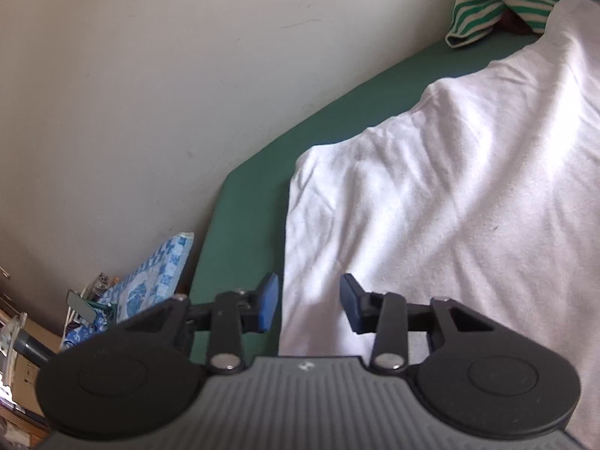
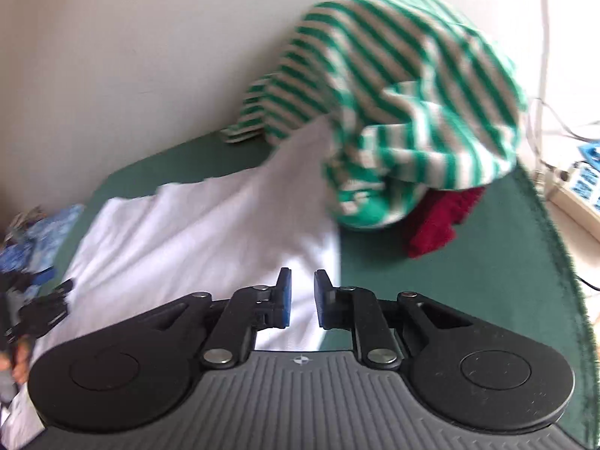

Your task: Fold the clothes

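Both tongs hold nothing. Left gripper point(image 1: 309, 302), at the frame's bottom, stands moderately open over the white shirt's point(image 1: 431, 206) left edge. Right gripper point(image 2: 302, 298) shows a narrow gap above that shirt point(image 2: 210, 232), spread mid-frame on the green cover point(image 2: 468, 281). Striped garment point(image 2: 405, 112) is heaped upper right.

A green-covered table point(image 1: 247, 195) stands against a pale wall point(image 1: 150, 75). Off its left end lies a blue-and-white patterned cloth point(image 1: 150, 285). Past its right end, a white power strip point(image 2: 570, 187) sits with cables point(image 2: 542, 56) hanging down the wall.
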The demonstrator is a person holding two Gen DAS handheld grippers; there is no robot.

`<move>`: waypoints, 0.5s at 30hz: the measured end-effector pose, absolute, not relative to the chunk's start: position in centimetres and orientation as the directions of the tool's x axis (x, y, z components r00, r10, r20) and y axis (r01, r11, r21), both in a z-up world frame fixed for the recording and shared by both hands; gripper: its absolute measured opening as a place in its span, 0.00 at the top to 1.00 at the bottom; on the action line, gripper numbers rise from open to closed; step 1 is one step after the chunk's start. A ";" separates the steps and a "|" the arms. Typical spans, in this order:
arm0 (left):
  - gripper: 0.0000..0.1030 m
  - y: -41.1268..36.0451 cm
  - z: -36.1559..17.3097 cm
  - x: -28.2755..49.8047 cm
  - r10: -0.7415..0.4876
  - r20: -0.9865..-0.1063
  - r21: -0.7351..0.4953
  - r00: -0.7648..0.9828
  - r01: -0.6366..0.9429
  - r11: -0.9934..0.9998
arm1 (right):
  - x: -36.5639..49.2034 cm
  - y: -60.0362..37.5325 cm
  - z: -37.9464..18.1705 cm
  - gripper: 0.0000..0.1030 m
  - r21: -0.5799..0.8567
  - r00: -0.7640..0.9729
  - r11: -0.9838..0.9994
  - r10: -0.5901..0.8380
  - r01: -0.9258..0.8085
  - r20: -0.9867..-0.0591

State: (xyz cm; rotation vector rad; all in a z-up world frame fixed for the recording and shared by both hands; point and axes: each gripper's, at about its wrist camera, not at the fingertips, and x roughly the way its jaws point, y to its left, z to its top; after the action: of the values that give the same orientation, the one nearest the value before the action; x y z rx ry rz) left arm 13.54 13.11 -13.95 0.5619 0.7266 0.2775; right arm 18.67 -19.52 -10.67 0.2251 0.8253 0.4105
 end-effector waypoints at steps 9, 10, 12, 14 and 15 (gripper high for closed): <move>0.60 14.9 -13.9 9.7 0.496 -0.557 0.518 0.666 -0.188 0.835 | 21.4 -13.8 -10.0 0.79 0.146 0.617 0.953 0.284 -0.265 -0.734; 0.60 14.9 -13.5 8.7 0.489 -0.557 0.494 0.671 -0.206 0.845 | 22.0 -12.4 -9.5 0.74 0.207 0.583 0.923 0.368 -0.325 -0.725; 0.58 14.4 -13.2 6.4 0.463 -0.571 0.444 0.678 -0.219 0.869 | 23.2 -9.4 -8.6 0.71 0.323 0.499 0.841 0.523 -0.433 -0.691; 0.54 13.5 -13.4 4.5 0.445 -0.583 0.421 0.680 -0.215 0.881 | 25.2 -4.7 -8.8 0.72 0.405 0.400 0.752 0.634 -0.520 -0.662; 0.54 13.1 -13.7 3.7 0.453 -0.580 0.430 0.677 -0.219 0.876 | 25.9 -2.1 -9.3 0.74 0.388 0.386 0.741 0.636 -0.548 -0.668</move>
State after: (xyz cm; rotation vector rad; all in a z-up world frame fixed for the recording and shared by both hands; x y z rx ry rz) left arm 3.72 13.14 -13.68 0.3407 0.7368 0.3860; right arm 25.88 -2.11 -9.26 0.1095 0.9001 0.7560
